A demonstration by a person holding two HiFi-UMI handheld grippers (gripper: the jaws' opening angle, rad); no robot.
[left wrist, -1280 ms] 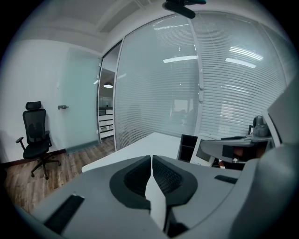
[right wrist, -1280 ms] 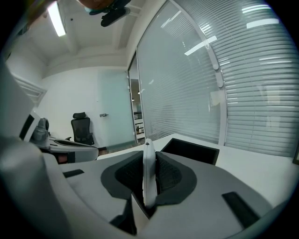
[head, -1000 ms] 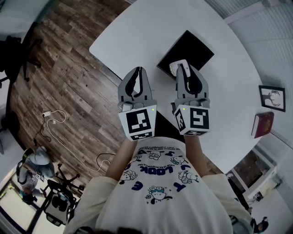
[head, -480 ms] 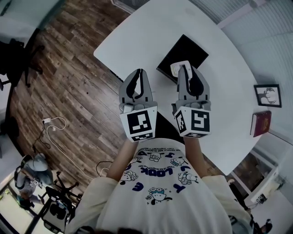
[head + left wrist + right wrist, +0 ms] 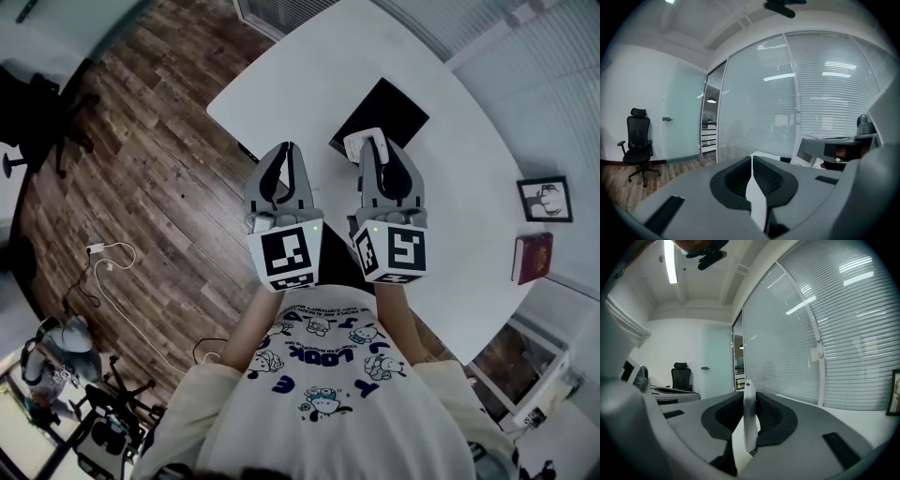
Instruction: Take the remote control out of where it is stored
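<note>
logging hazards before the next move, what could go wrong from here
The right tongs pinch the white remote across its thin body, so it might pivot or slip and drop onto the black case or table. The left tongs are shut and empty, giving no backup support.

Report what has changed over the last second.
The right tongs, clamped on the white remote, seem to have lifted it slightly away from the black case: the case and the table look smaller beneath it. Nothing was taken hold of or let go. The left tongs stay shut and empty alongside.
</note>
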